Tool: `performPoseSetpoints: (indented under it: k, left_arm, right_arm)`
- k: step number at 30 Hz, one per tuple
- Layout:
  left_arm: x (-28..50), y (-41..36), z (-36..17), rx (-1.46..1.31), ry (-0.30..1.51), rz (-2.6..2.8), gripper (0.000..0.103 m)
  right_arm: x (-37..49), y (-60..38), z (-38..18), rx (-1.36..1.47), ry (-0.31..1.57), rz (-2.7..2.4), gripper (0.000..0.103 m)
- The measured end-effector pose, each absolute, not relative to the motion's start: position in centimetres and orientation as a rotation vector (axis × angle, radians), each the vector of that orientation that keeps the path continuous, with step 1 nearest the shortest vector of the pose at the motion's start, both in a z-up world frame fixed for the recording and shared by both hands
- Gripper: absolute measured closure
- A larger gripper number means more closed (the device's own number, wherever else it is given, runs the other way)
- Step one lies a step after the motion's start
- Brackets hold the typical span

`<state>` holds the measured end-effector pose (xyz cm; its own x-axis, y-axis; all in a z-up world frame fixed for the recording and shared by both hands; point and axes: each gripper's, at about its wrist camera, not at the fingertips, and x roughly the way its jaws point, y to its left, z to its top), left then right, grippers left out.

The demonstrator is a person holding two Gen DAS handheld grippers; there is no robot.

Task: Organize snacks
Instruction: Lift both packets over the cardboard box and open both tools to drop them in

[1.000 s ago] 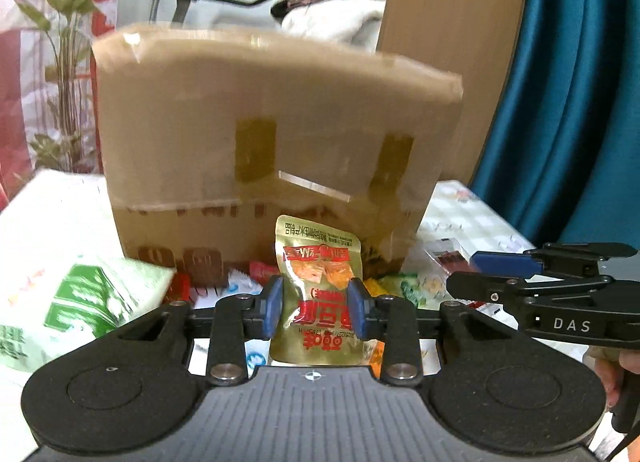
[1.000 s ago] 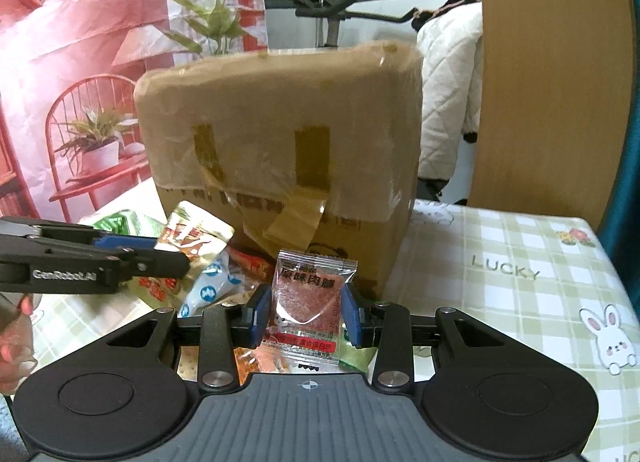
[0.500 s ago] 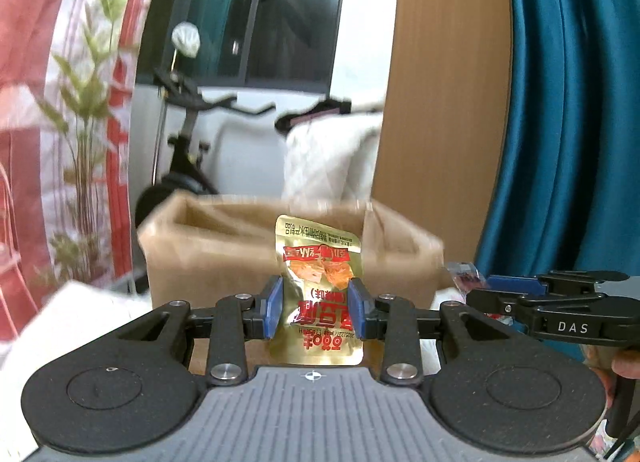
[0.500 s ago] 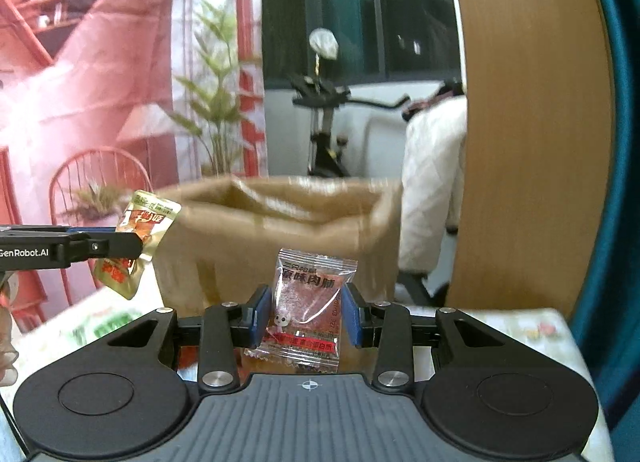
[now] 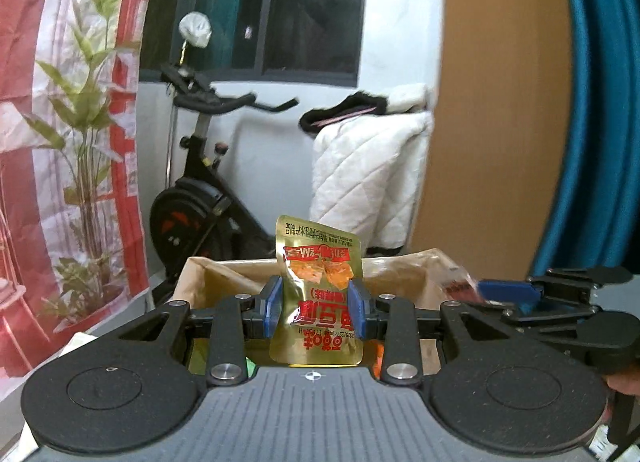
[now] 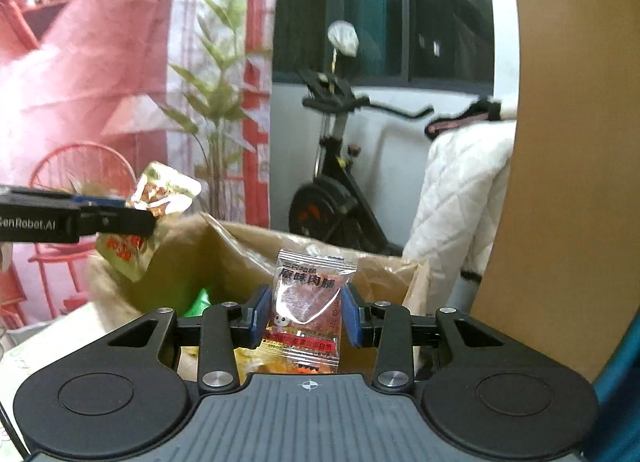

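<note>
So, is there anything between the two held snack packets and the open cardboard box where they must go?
Nothing visible blocks the way. The gold packet in the left gripper and the clear packet in the right gripper both hang at the cardboard box, whose top is open, with some snacks already inside.

Cardboard box (image 6: 224,258) bottom hidden behind gripper bodies; contents inside mostly unreadable. Gold snack pouch (image 6: 148,222) motion-blurred in right view. Exercise bike (image 5: 200,198) base cut off.
</note>
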<state>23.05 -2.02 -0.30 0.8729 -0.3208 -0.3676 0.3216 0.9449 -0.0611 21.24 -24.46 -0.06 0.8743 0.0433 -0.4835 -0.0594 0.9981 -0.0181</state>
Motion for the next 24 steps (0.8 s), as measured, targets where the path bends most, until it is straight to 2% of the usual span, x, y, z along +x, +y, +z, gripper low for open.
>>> performPoseSetpoints:
  k: [5, 7, 8, 9, 10, 11, 18, 22, 24]
  left_arm:
    - [24.9, -1.8, -1.4, -0.007, 0.439, -0.314, 0.063]
    - [25.1, -1.7, -1.8, -0.011, 0.460, -0.308, 0.058]
    - [25.1, -1.6, -1.9, -0.014, 0.467, -0.302, 0.049]
    - [24.9, -1.4, -2.0, -0.015, 0.473, -0.296, 0.042]
    - [24.8, -1.2, -2.1, -0.017, 0.475, -0.285, 0.028]
    - [24.7, -0.9, -2.0, -0.022, 0.472, -0.272, 0.021]
    - [22.2, 0.0, -0.7, -0.011, 0.453, -0.249, 0.012]
    - [19.7, 0.0, -0.1, 0.009, 0.432, -0.236, 0.010]
    - [18.6, -0.1, 0.1, 0.018, 0.424, -0.236, 0.009]
  right_arm:
    - [23.5, -25.0, -1.9, 0.003, 0.567, 0.009, 0.067]
    - [23.5, -24.8, -2.2, 0.009, 0.570, 0.001, 0.061]
    - [23.3, -24.8, -2.3, 0.003, 0.566, 0.000, 0.060]
    - [23.1, -24.7, -2.3, -0.004, 0.563, -0.005, 0.055]
    - [22.8, -24.7, -2.3, -0.007, 0.560, -0.014, 0.047]
    - [22.4, -24.8, -2.2, 0.001, 0.556, -0.017, 0.043]
    - [19.2, -25.5, -1.0, 0.061, 0.512, -0.012, 0.011]
    - [17.0, -25.1, -0.4, 0.068, 0.488, -0.012, 0.001]
    - [15.7, -25.0, -0.3, 0.077, 0.475, -0.008, 0.001]
